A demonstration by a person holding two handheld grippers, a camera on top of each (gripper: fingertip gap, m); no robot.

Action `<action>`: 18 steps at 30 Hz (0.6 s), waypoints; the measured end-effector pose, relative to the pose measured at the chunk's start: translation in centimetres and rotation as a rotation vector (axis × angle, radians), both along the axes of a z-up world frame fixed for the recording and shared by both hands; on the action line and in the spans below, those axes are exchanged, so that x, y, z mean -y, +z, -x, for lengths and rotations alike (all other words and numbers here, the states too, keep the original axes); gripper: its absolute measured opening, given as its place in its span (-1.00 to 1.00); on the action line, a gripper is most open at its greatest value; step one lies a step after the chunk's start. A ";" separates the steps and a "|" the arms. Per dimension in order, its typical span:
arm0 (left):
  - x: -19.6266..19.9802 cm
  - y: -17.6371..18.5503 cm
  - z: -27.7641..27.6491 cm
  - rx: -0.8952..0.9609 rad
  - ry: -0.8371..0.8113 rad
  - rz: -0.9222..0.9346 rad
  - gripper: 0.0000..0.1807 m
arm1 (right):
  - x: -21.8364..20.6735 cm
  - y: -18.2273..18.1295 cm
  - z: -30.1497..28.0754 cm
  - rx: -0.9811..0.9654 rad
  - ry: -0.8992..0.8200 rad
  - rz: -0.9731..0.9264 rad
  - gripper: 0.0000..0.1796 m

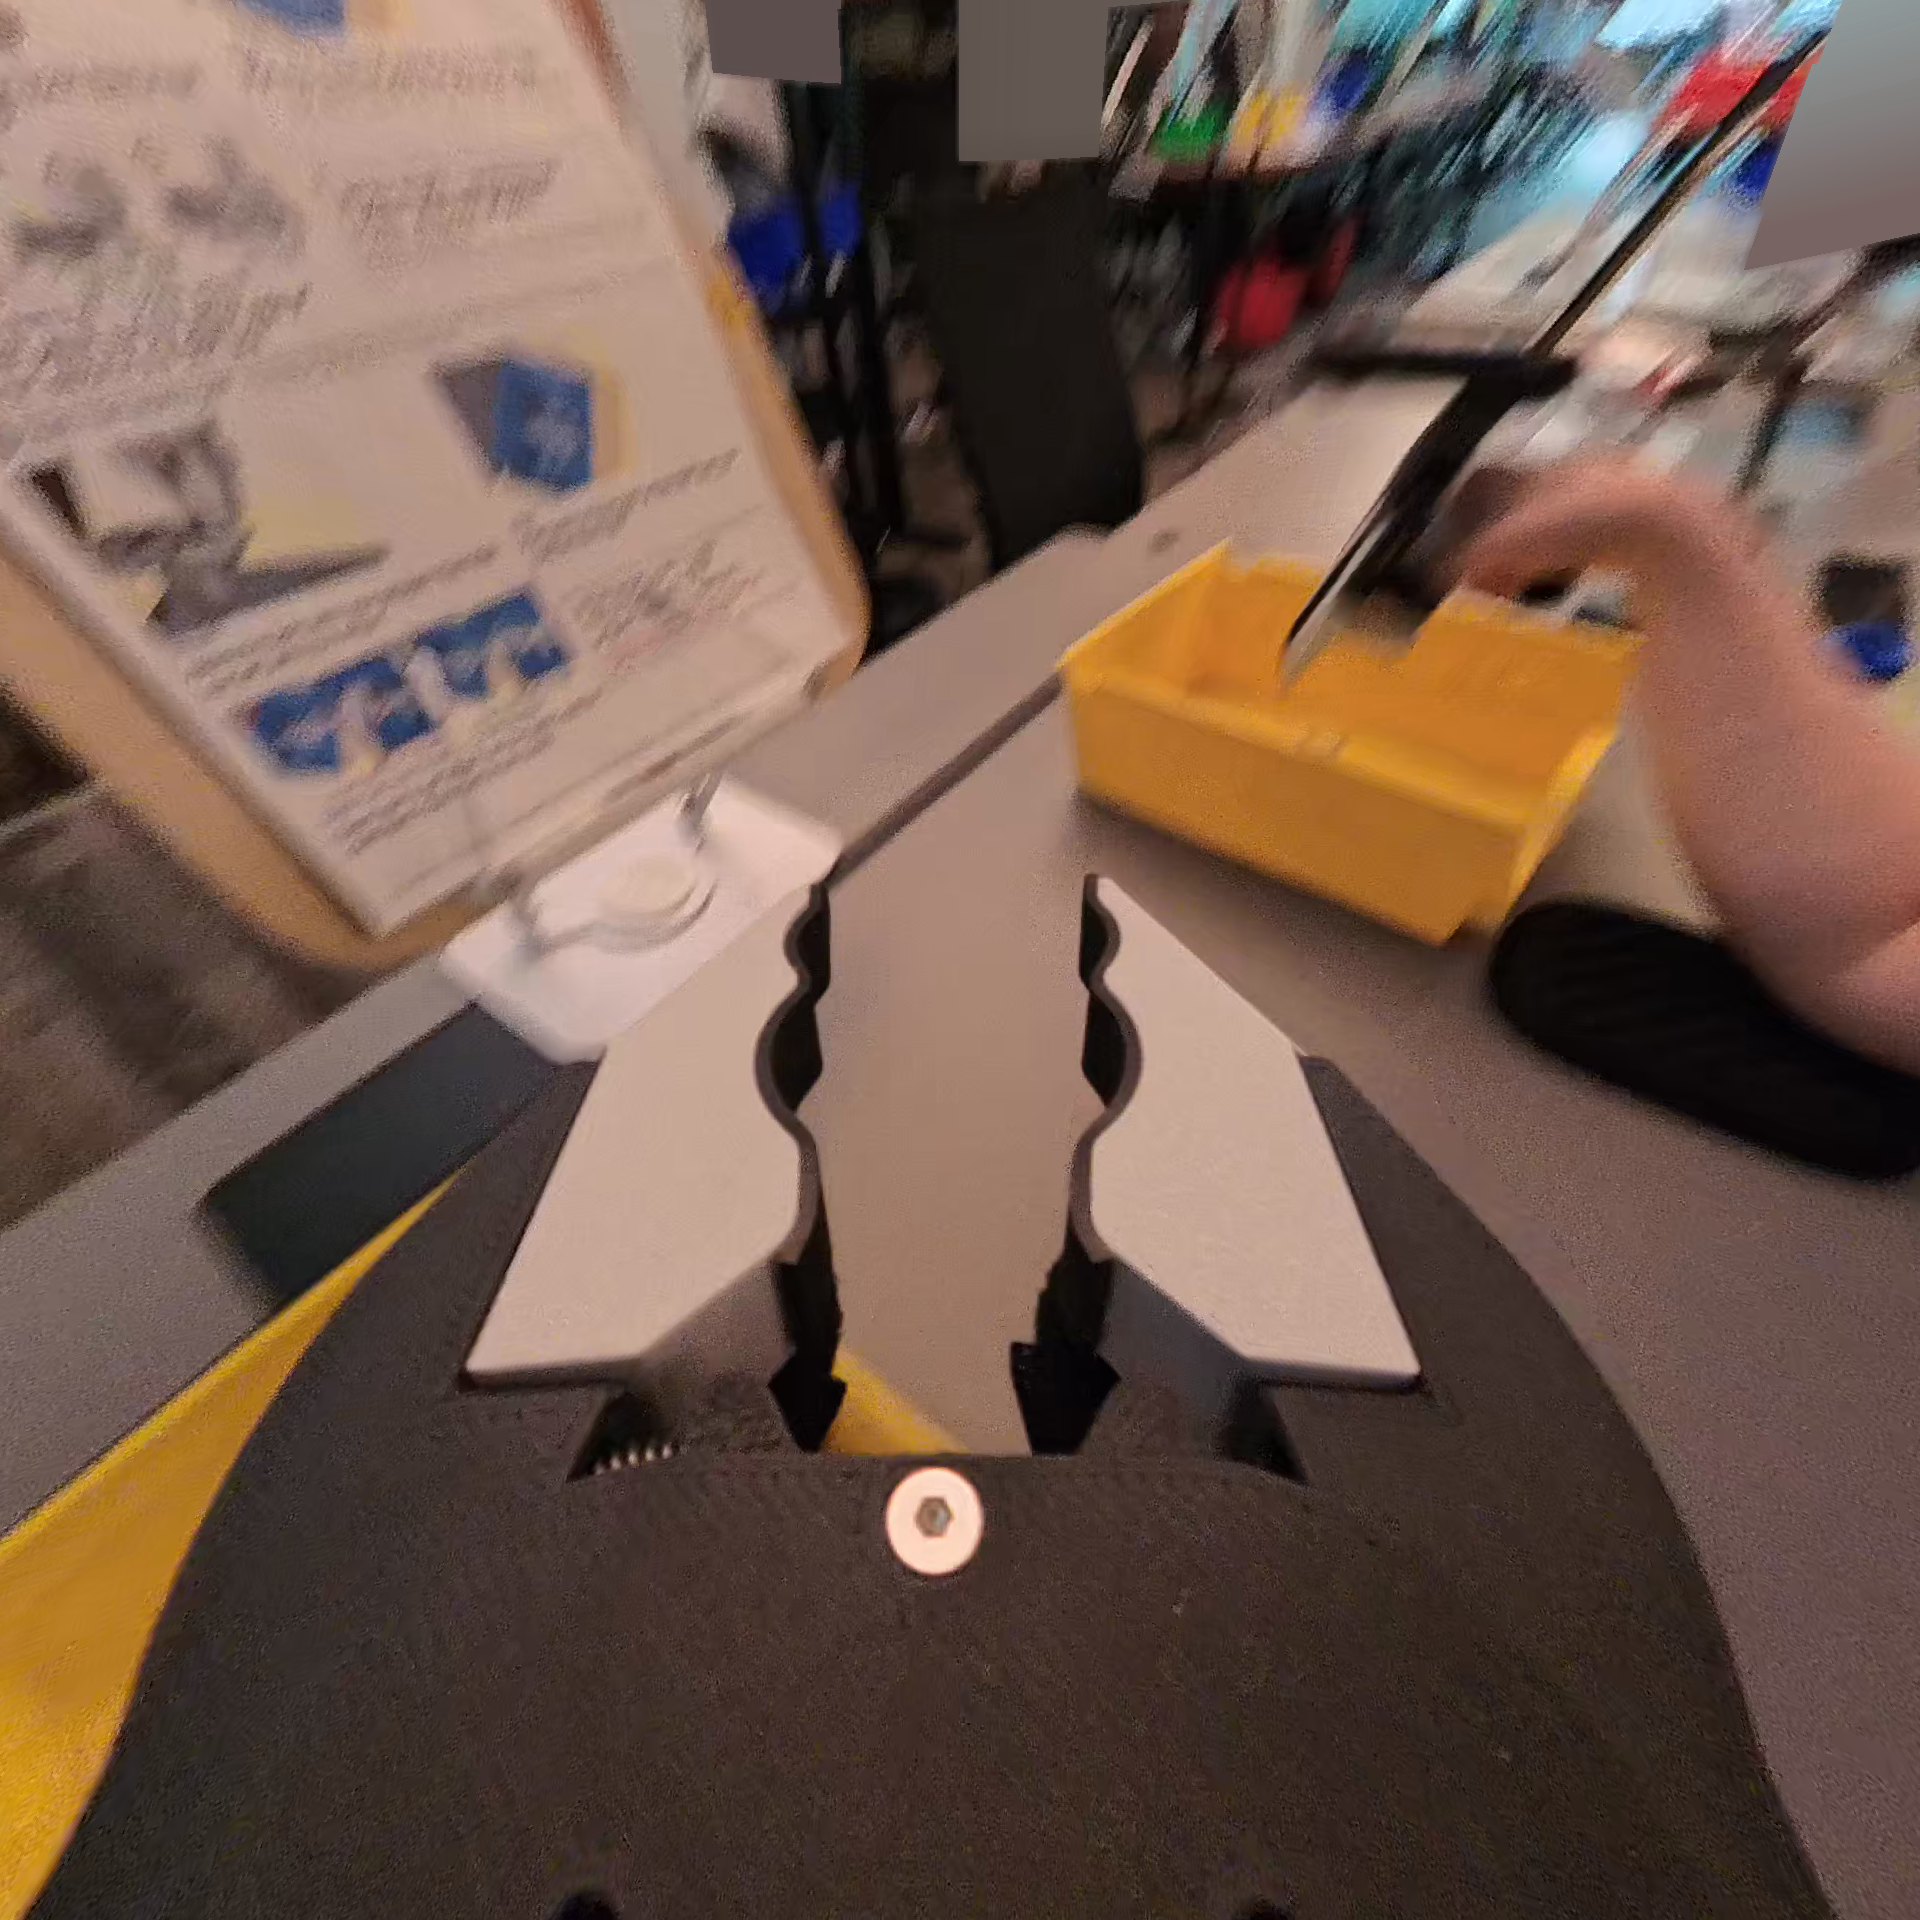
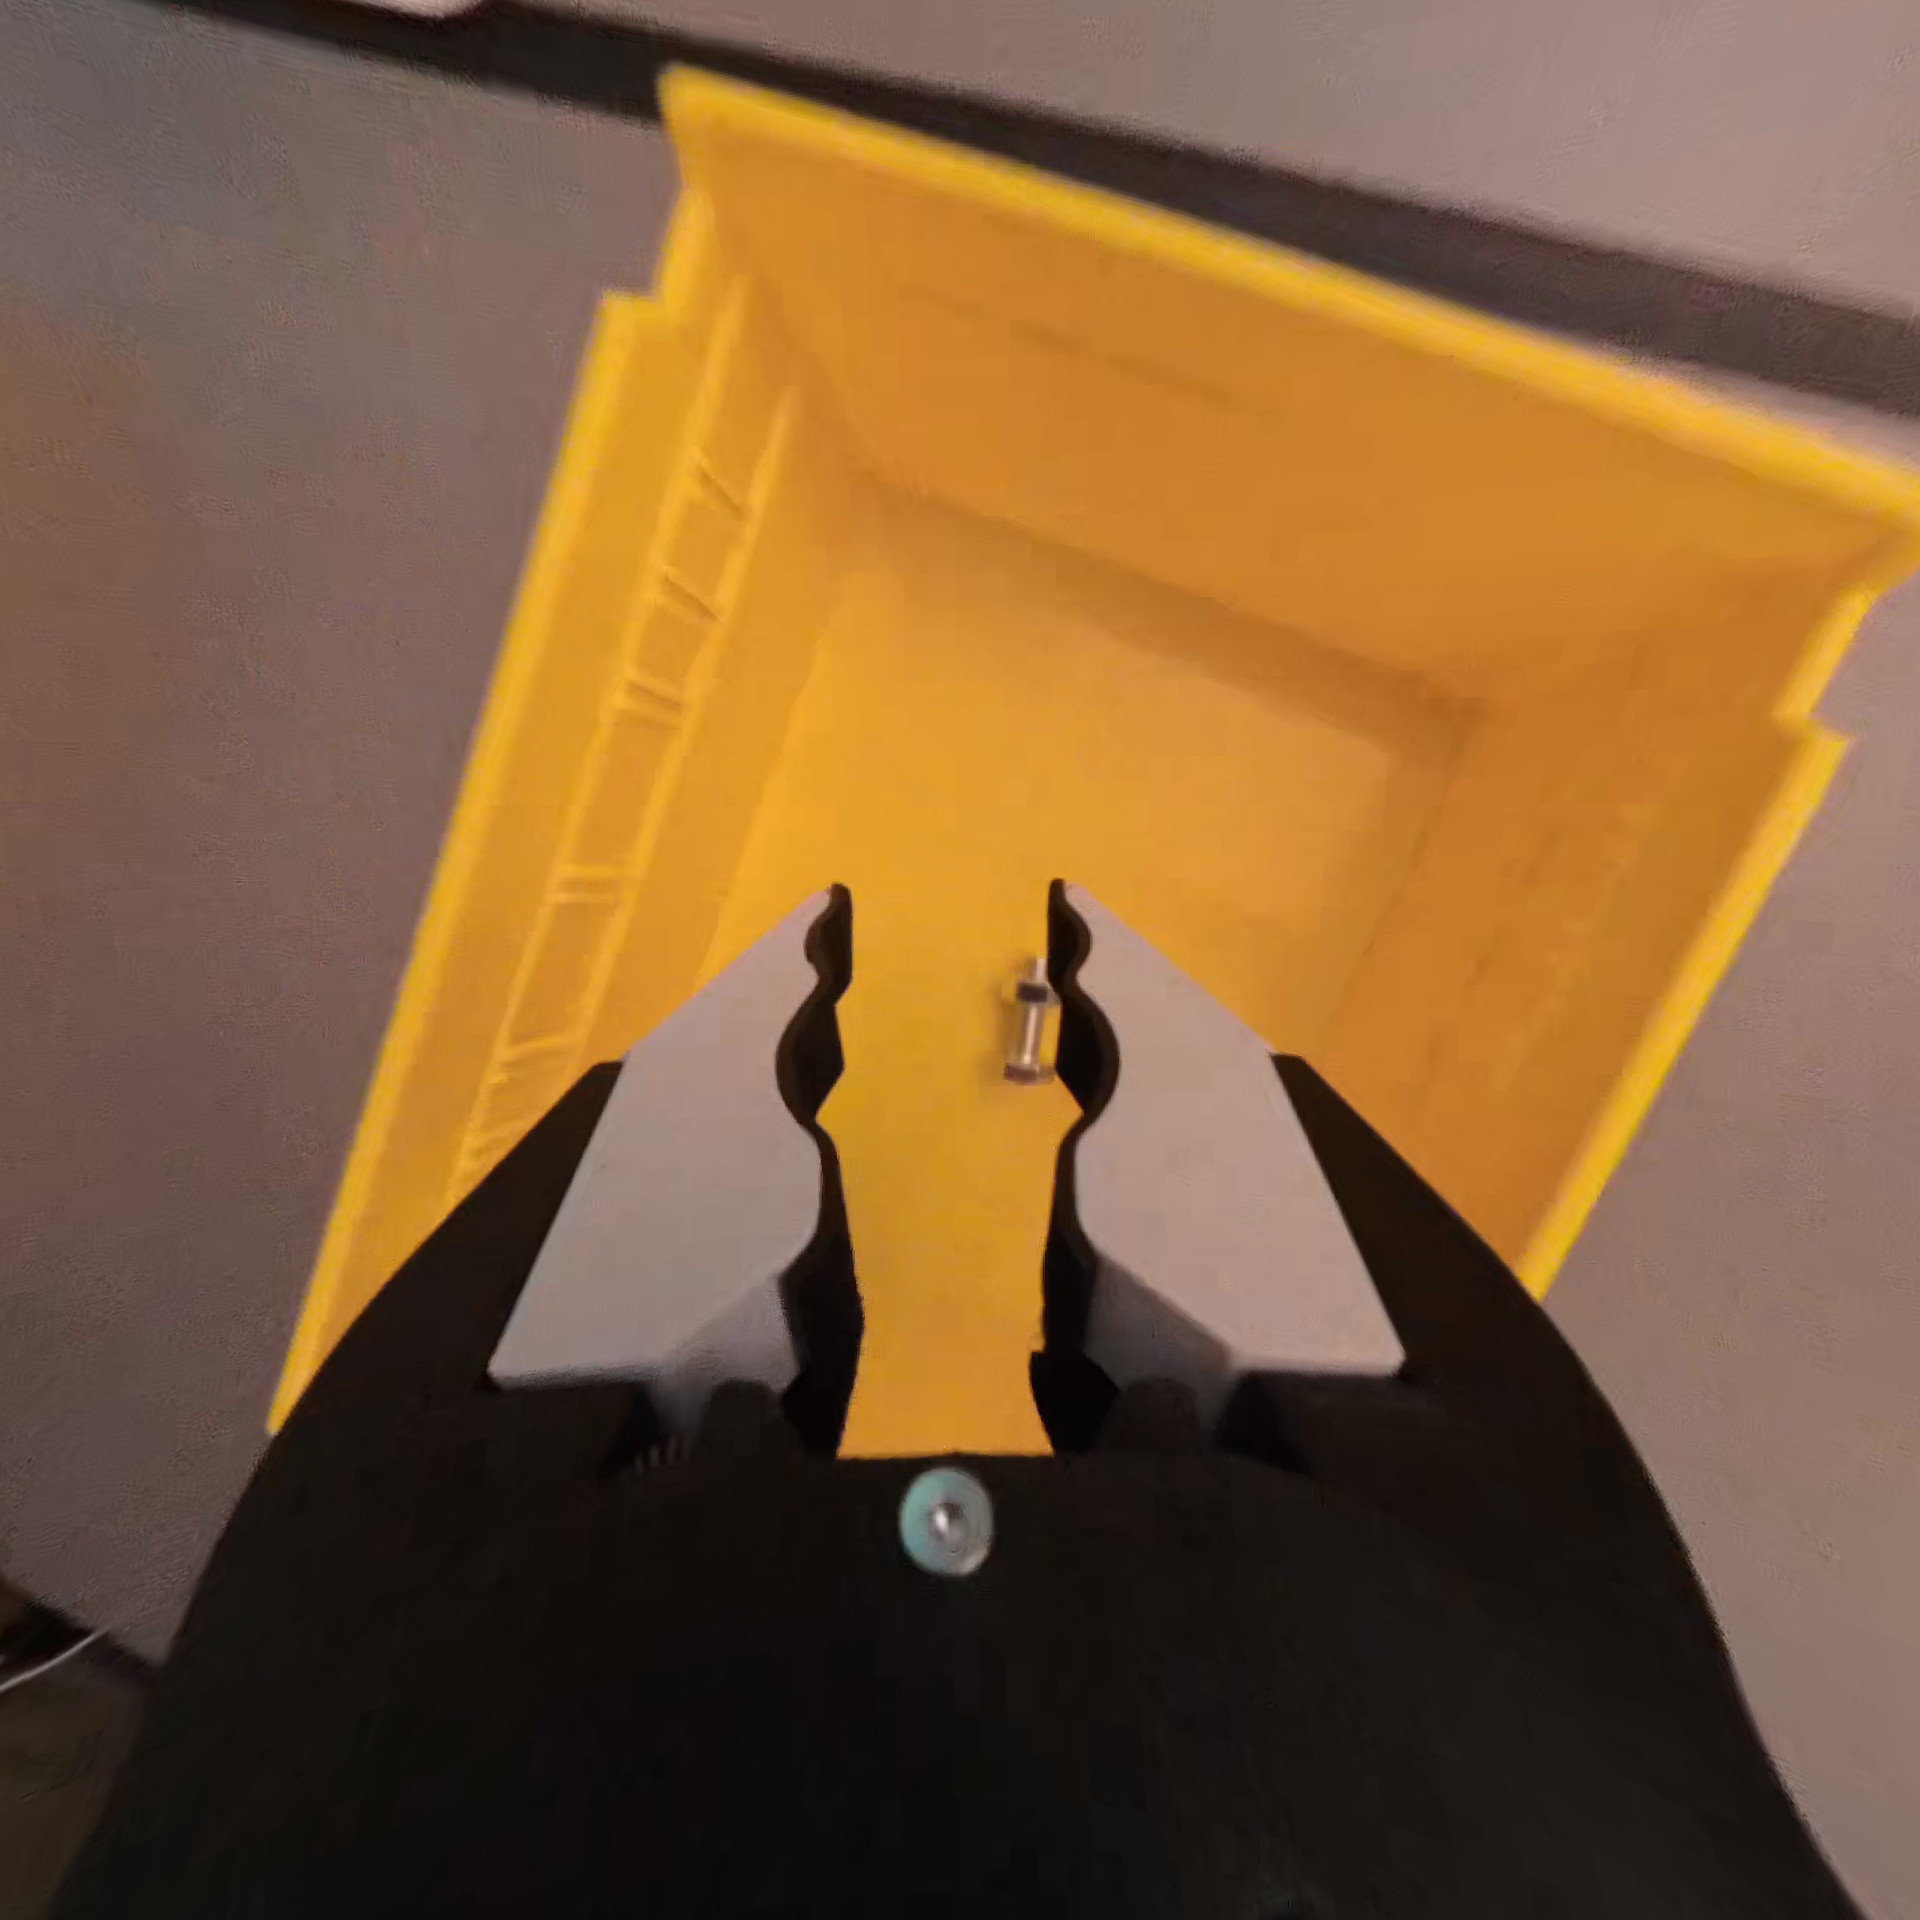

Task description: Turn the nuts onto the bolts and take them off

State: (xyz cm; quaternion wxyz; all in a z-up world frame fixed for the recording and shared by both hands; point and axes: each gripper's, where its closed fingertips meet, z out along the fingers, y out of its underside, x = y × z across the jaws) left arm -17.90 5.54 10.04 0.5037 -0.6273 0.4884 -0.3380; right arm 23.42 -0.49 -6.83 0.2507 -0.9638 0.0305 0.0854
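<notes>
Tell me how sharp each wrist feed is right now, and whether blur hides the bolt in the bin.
Left wrist view: heavy motion blur on the printed sign, the hand and the background; the left gripper itself is crisp. Right wrist view: milder blur, softening the yellow bin edges; the bolt remains recognisable but soft, lying beside the open right gripper.

Left gripper [image 1: 951, 894] held level with jaws apart and nothing between them, right gripper [image 2: 948, 896] tipped steeply downward with jaws likewise apart and empty, right hand [image 1: 1704, 665] wrapped round its handle.
</notes>
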 end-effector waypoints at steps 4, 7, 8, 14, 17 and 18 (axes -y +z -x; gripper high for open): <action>-4.4 -4.1 7.5 -0.302 0.233 -0.004 -0.55 | -3.1 8.6 2.2 0.151 0.099 -0.435 -0.58; -6.9 -6.8 11.9 -0.401 0.333 0.058 -0.57 | -4.2 13.9 4.6 0.258 0.175 -0.738 -0.55; -7.3 -7.8 12.8 -0.423 0.332 0.092 -0.58 | -4.4 14.9 5.3 0.275 0.190 -0.792 -0.55; -4.4 -13.8 15.7 -0.656 0.146 0.256 -0.72 | -4.9 14.9 6.3 0.261 0.216 -0.809 -0.52; -3.3 -16.2 16.1 -0.776 0.089 0.301 -0.72 | -5.1 14.2 6.1 0.273 0.220 -0.782 -0.51; -2.9 -16.9 16.1 -0.810 0.066 0.310 -0.73 | -5.1 14.1 6.2 0.276 0.222 -0.778 -0.51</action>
